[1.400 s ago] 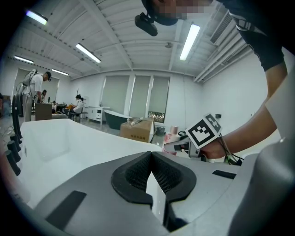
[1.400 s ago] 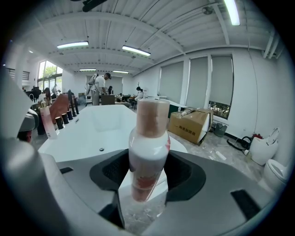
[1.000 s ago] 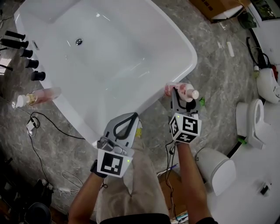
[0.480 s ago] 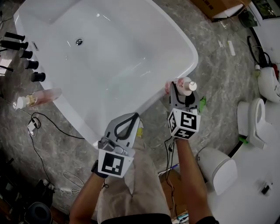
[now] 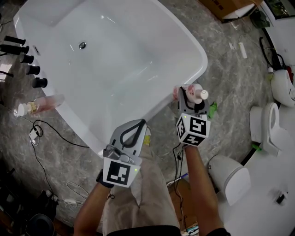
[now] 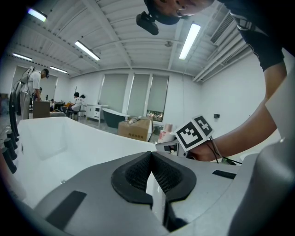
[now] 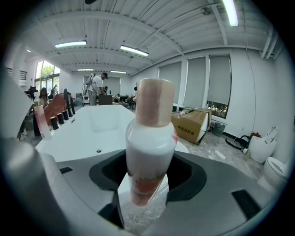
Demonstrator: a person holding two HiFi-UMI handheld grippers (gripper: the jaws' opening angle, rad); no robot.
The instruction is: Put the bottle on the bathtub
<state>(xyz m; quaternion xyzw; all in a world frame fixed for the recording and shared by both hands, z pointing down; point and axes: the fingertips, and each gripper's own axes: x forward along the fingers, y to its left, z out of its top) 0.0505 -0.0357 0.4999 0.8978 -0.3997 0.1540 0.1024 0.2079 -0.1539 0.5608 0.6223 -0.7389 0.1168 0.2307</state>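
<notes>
The white bathtub (image 5: 124,69) fills the upper left of the head view. My right gripper (image 5: 190,97) is shut on a white bottle (image 5: 196,93) with a pinkish cap, held just off the tub's near right corner, above the floor. In the right gripper view the bottle (image 7: 150,143) stands upright between the jaws, with the tub (image 7: 87,126) behind it. My left gripper (image 5: 139,123) hangs lower by the tub's near edge, shut with nothing in it. Its own view shows its pads (image 6: 138,173) pressed together and the tub (image 6: 55,138) beyond.
A pink bottle (image 5: 44,102) and several black bottles (image 5: 27,57) stand along the tub's left side. Cables (image 5: 55,131) trail over the grey floor. A toilet (image 5: 265,126), a white round fixture (image 5: 228,177) and a cardboard box (image 5: 226,7) are on the right.
My right gripper has shifted slightly up and left with the bottle, closer to the tub's corner. The left gripper has stayed in place.
</notes>
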